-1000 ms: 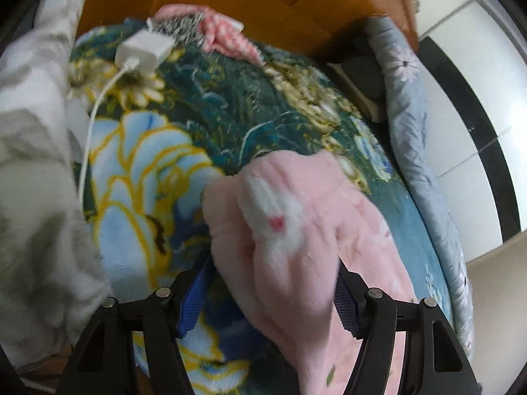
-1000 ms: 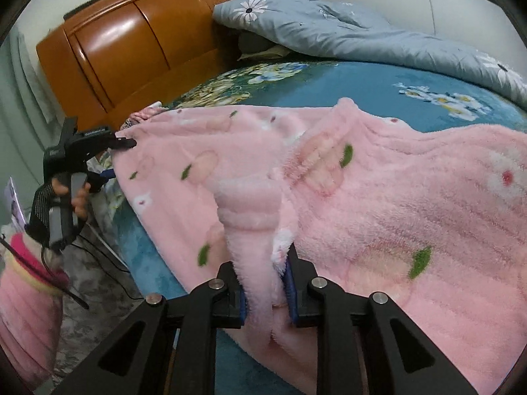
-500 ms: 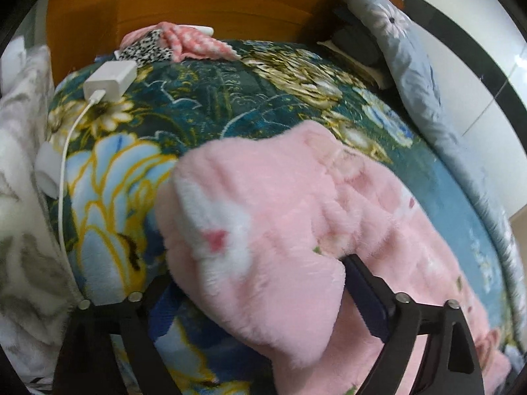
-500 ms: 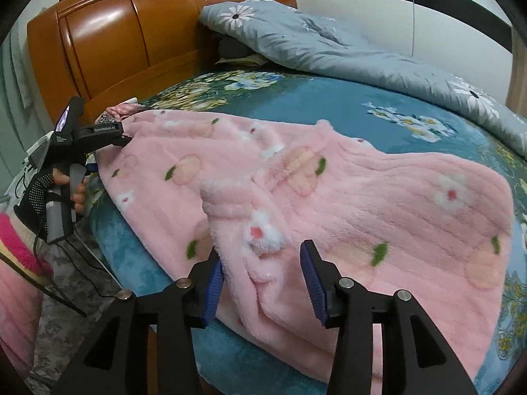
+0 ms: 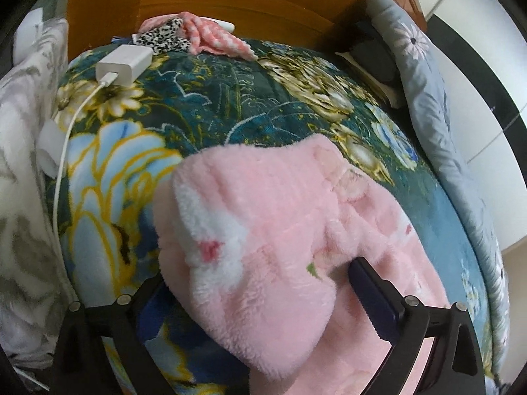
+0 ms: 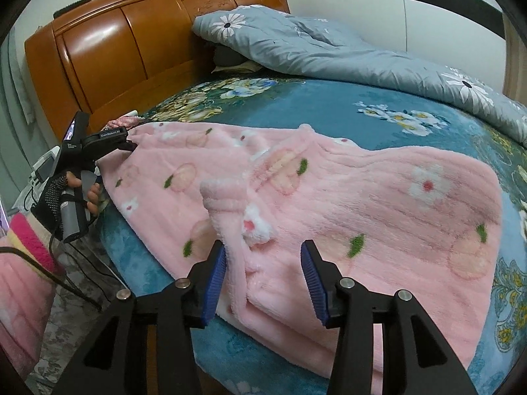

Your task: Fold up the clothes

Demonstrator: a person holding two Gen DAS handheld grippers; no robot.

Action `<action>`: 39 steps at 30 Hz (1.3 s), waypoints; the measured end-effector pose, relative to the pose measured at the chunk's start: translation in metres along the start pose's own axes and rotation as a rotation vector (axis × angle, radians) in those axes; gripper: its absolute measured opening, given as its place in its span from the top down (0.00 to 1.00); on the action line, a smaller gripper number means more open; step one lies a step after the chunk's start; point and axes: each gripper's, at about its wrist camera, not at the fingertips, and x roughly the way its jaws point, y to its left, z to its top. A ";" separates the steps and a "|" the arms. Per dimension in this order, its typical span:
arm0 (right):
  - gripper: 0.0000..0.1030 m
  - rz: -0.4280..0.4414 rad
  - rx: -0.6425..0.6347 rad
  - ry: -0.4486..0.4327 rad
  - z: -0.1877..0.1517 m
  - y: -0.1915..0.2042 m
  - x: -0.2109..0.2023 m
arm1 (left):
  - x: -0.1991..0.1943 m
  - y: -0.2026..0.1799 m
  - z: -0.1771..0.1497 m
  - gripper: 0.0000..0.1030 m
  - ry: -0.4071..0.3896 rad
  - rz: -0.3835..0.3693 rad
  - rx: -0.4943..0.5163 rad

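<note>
A fluffy pink garment [image 6: 329, 194] with flower and fruit prints lies spread on the blue floral bed cover [image 6: 296, 105]. My right gripper [image 6: 263, 263] is open, its blue-padded jaws apart on either side of a rolled pink cuff [image 6: 230, 197] at the garment's near edge. My left gripper [image 5: 260, 283] is open, its jaws wide apart with a thick fold of the pink garment [image 5: 263, 230] lying loose between them. The left gripper also shows in the right wrist view [image 6: 126, 144], at the garment's far left corner.
A wooden headboard [image 6: 131, 49] stands behind the bed. A grey flowered quilt [image 6: 329, 52] lies along the far side. A white charger with cable [image 5: 125, 62] and small pink and leopard-print cloths [image 5: 184, 33] lie near the headboard. A grey-white blanket [image 5: 19, 164] is at left.
Both grippers have opened and let go of the pink garment. The right gripper pulled back a little; the garment has settled flatter on the bed.
</note>
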 end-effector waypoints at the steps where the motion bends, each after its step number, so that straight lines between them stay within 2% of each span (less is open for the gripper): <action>1: 0.54 0.002 0.003 -0.001 0.000 -0.001 -0.001 | -0.001 0.000 0.000 0.08 -0.001 0.002 -0.006; 4: 0.54 0.004 0.015 -0.005 -0.002 -0.005 -0.005 | -0.003 -0.002 0.000 0.33 -0.003 -0.002 -0.012; 5: 0.54 0.004 0.019 -0.008 -0.002 -0.007 -0.007 | -0.004 -0.004 0.001 0.51 0.002 -0.014 -0.007; 6: 0.54 0.004 0.023 -0.011 -0.002 -0.008 -0.009 | -0.003 -0.006 0.000 0.63 0.010 -0.020 -0.004; 9: 0.54 -0.005 0.034 -0.019 -0.003 -0.013 -0.016 | -0.007 -0.015 -0.001 0.80 0.000 -0.013 0.013; 13: 0.54 -0.018 0.046 -0.027 -0.005 -0.019 -0.025 | -0.034 -0.040 -0.006 0.84 -0.091 -0.001 0.097; 17: 0.54 -0.027 0.069 -0.037 -0.007 -0.028 -0.035 | -0.076 -0.083 -0.016 0.85 -0.187 -0.054 0.236; 21: 0.54 -0.030 0.088 -0.052 -0.010 -0.036 -0.045 | -0.129 -0.143 -0.043 0.85 -0.285 -0.160 0.431; 24: 0.54 -0.028 0.103 -0.067 -0.015 -0.044 -0.053 | -0.162 -0.184 -0.070 0.85 -0.318 -0.256 0.561; 28: 0.54 -0.064 0.166 -0.095 -0.024 -0.072 -0.067 | -0.190 -0.235 -0.125 0.85 -0.290 -0.422 0.736; 32: 0.54 -0.125 0.271 -0.112 -0.036 -0.110 -0.080 | -0.186 -0.272 -0.200 0.85 -0.191 -0.522 0.929; 36: 0.54 -0.176 0.384 -0.128 -0.053 -0.147 -0.090 | -0.161 -0.288 -0.272 0.85 -0.072 -0.524 1.083; 39: 0.54 -0.198 0.474 -0.137 -0.064 -0.174 -0.097 | -0.144 -0.289 -0.310 0.85 -0.053 -0.474 1.188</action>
